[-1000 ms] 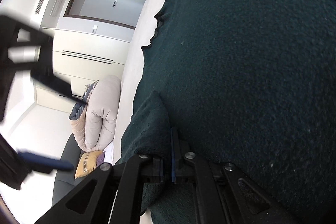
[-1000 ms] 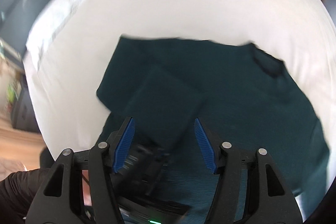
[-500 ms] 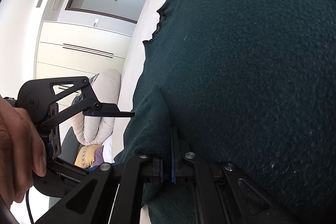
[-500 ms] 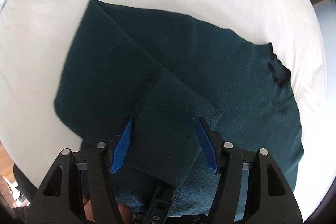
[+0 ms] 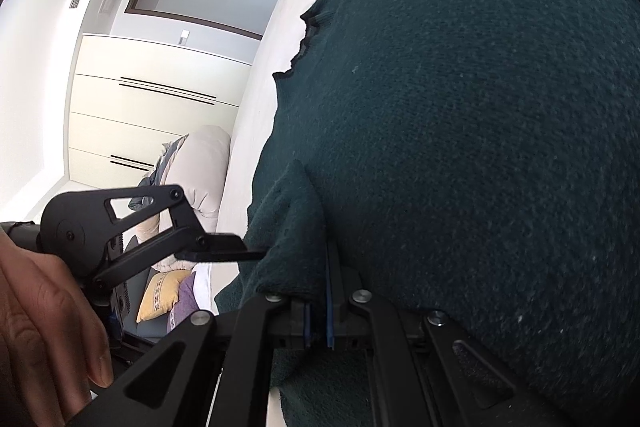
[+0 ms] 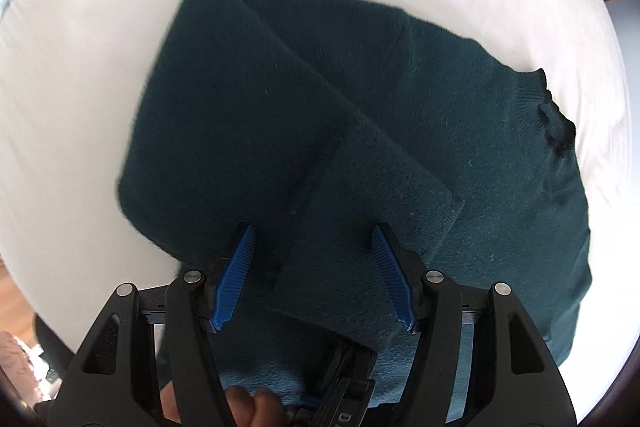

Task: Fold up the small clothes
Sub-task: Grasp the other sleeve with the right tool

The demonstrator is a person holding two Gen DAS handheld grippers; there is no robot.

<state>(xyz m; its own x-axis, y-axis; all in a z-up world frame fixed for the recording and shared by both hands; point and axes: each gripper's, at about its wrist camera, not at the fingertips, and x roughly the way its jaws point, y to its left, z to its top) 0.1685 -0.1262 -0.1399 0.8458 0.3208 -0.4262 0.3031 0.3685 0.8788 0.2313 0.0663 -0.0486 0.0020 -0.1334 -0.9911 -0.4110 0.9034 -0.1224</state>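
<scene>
Knitwear fills both views: a dark green knitted sweater point(image 6: 400, 115) lies on the white bed sheet point(image 6: 80, 67), one sleeve already folded across its body. The left gripper point(image 5: 318, 311) stays clamped on a raised fold of the sweater's edge. The right gripper point(image 6: 314, 275) has dropped from higher up to hover just over the folded sleeve, jaws apart and empty, probably ready to pinch for the next fold.

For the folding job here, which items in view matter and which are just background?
In the job: dark green sweater; left gripper, shut on a pinch of its fabric; right gripper, open above the folded-over sleeve; white bed.

Lying about: rolled beige duvet; yellow cushion; wardrobe.
</scene>
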